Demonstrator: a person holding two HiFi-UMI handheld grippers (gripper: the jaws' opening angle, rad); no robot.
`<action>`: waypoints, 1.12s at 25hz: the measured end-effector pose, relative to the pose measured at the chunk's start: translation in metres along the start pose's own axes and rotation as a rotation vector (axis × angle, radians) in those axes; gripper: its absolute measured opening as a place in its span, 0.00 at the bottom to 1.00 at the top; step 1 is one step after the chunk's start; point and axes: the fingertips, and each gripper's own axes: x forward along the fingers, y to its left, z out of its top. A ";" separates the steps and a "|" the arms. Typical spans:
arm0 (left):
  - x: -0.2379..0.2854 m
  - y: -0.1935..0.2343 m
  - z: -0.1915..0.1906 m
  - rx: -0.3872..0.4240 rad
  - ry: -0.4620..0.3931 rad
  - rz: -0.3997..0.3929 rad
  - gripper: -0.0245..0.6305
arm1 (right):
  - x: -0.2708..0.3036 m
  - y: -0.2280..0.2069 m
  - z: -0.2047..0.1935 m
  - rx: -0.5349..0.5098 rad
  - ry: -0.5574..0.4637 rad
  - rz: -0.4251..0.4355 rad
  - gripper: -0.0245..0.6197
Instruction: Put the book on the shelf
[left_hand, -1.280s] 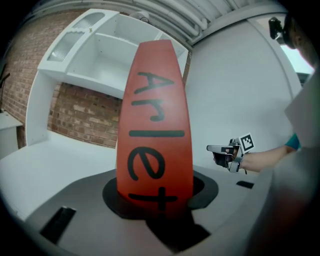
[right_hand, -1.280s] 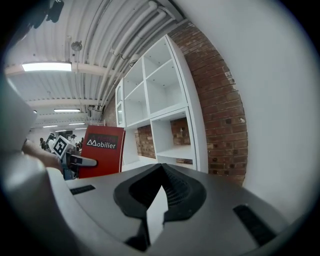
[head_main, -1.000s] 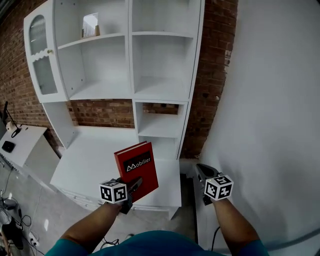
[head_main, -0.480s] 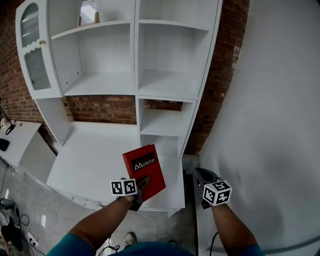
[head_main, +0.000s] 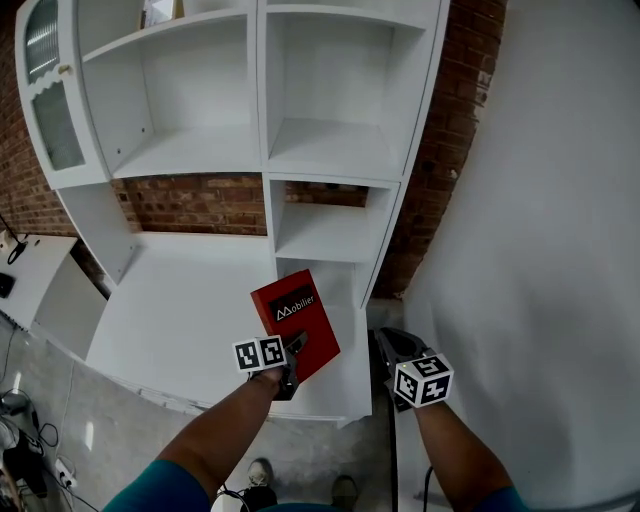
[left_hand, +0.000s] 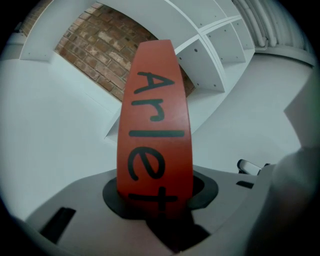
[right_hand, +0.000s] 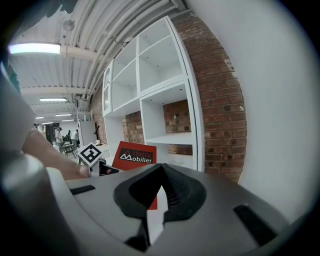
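My left gripper (head_main: 291, 358) is clamped on the lower end of the red book (head_main: 296, 316). It holds the book tilted above the white counter (head_main: 170, 310), just in front of the white shelf unit (head_main: 262, 130). My right gripper (head_main: 386, 345) has its jaws together on nothing, off to the right beside the white wall (head_main: 540, 200).
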 end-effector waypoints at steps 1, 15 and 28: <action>0.006 0.002 0.000 -0.007 -0.006 0.004 0.30 | 0.003 0.001 -0.003 -0.011 0.006 0.007 0.07; 0.072 0.029 0.022 -0.189 -0.189 0.025 0.30 | 0.012 -0.003 -0.045 0.001 0.040 0.039 0.07; 0.128 0.021 0.046 -0.263 -0.283 0.016 0.30 | 0.009 -0.024 -0.069 0.017 0.063 0.036 0.07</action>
